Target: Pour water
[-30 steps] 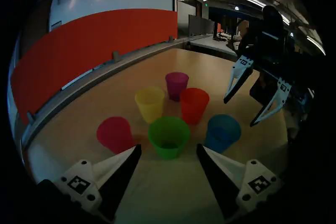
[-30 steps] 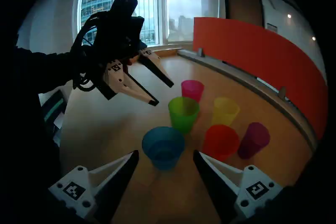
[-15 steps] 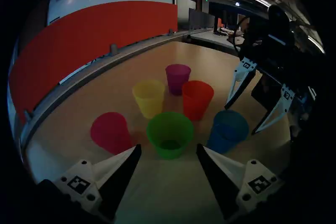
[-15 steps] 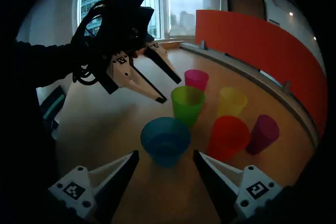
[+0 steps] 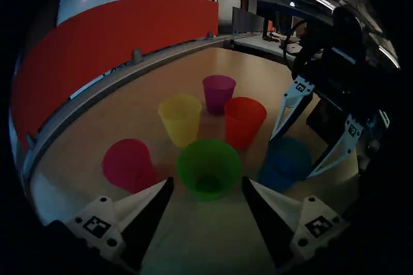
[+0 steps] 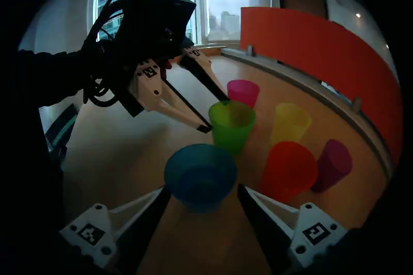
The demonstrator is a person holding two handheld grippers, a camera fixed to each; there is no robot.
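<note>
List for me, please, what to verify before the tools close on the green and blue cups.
1. Left tool open: ok, fingers spread.
2. Green cup upright and centred at its fingertips: ok.
3. Right tool open: ok.
4. Blue cup upright and centred at its fingertips: ok.
5. Water in either cup: cannot tell, the insides look dark.
6. Finger clearance: cannot tell; the pink cup and the red cup stand close to the finger paths.
</note>
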